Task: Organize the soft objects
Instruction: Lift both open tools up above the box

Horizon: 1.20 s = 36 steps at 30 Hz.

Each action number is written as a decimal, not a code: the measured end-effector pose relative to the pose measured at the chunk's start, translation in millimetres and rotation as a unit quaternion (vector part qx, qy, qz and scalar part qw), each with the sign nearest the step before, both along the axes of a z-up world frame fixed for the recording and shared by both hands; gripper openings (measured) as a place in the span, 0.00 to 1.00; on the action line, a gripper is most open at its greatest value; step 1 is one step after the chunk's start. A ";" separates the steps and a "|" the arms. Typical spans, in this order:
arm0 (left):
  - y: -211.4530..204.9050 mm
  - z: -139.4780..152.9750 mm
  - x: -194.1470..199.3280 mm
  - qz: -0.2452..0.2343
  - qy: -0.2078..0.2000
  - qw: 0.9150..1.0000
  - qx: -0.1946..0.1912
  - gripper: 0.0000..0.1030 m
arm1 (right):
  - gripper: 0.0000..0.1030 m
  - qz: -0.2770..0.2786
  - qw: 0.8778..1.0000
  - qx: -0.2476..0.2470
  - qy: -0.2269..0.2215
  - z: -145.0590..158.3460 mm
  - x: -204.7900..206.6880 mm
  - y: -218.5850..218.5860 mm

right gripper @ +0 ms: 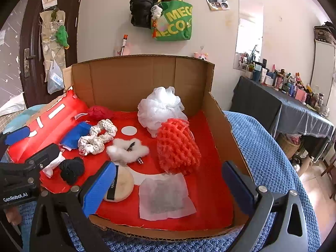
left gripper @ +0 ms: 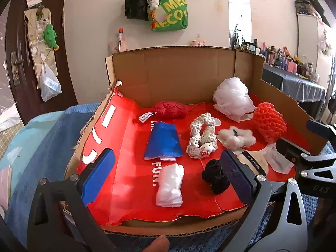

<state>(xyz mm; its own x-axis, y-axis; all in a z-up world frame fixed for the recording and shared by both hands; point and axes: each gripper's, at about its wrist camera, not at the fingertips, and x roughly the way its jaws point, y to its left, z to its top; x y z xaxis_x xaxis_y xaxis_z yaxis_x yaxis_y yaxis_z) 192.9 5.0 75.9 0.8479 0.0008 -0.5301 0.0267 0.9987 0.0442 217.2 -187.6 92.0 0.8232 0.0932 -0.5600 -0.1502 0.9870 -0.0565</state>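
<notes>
A cardboard box (left gripper: 178, 75) with a red floor holds soft objects: a blue cloth (left gripper: 163, 142), a white folded bag (left gripper: 170, 185), a black knit ball (left gripper: 216, 176), a cream crochet band (left gripper: 201, 140), a white fluffy scrunchie (left gripper: 236, 137), a red mesh ball (left gripper: 169, 109), a white bath pouf (left gripper: 233, 97) and an orange foam net (left gripper: 269, 121). My left gripper (left gripper: 168, 180) is open and empty over the box's front left. My right gripper (right gripper: 168, 187) is open and empty above a beige puff (right gripper: 124, 184) and a white sheet (right gripper: 166, 195).
The box (right gripper: 220, 126) rests on a blue knit blanket (right gripper: 268, 151). A dark-clothed table (right gripper: 294, 113) with several bottles stands at right. Bags (right gripper: 172, 21) hang on the back wall. A brown door (left gripper: 27, 48) is at left.
</notes>
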 end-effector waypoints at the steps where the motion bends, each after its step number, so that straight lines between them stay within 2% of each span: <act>1: 0.8 0.2 0.6 0.000 0.002 1.000 -0.005 0.99 | 1.00 0.000 1.000 0.000 0.000 -0.1 0.1 -0.1; 5: 5.2 -0.1 1.9 0.004 0.009 1.000 -0.024 0.99 | 1.00 0.000 1.000 -0.001 0.000 -0.5 0.2 0.1; 15: 0.6 -3.5 4.2 0.006 0.020 1.000 -0.010 0.99 | 1.00 -0.003 1.000 -0.004 0.003 -3.1 0.9 -0.8; 36: 1.3 -5.7 6.1 0.005 0.029 0.999 -0.013 0.99 | 1.00 -0.005 1.000 -0.008 0.004 -3.7 1.6 -1.1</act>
<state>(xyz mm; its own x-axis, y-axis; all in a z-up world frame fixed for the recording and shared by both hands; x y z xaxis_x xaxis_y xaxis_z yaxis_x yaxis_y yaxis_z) 199.0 6.3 70.2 0.8161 -0.0058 -0.5779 0.0191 0.9997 0.0169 218.7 -188.7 88.3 0.8199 0.0760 -0.5674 -0.1409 0.9874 -0.0713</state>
